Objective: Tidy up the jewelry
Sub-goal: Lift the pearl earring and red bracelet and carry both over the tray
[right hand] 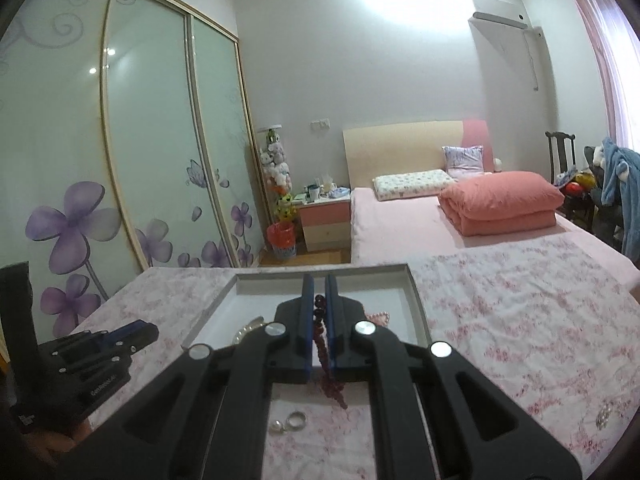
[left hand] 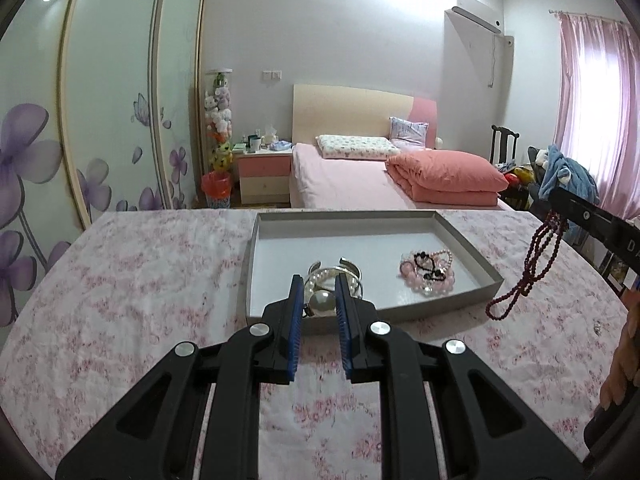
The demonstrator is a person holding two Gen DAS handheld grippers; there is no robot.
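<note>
Dark red beads form the long beaded necklace point(right hand: 320, 334) clamped between the nearly closed jaws of the right gripper point(right hand: 319, 292); its loops hang free above the bench covered with a pink floral cloth point(left hand: 140, 280), to the right of the shallow grey rectangular tray point(left hand: 472, 244). The left gripper point(left hand: 318, 292) sits just before the tray's near edge, jaws partly apart and holding nothing. Seen between them, inside the tray, lie a large white pearl ornament point(left hand: 321, 302) and a silver cuff bracelet with small pearls point(left hand: 336, 274). A heap of pink bead bracelets with black parts point(left hand: 427, 274) lies in the tray's right half. On the cloth below the right gripper rest a plain silver ring point(right hand: 297, 419) and a small pearl piece point(right hand: 275, 426).
</note>
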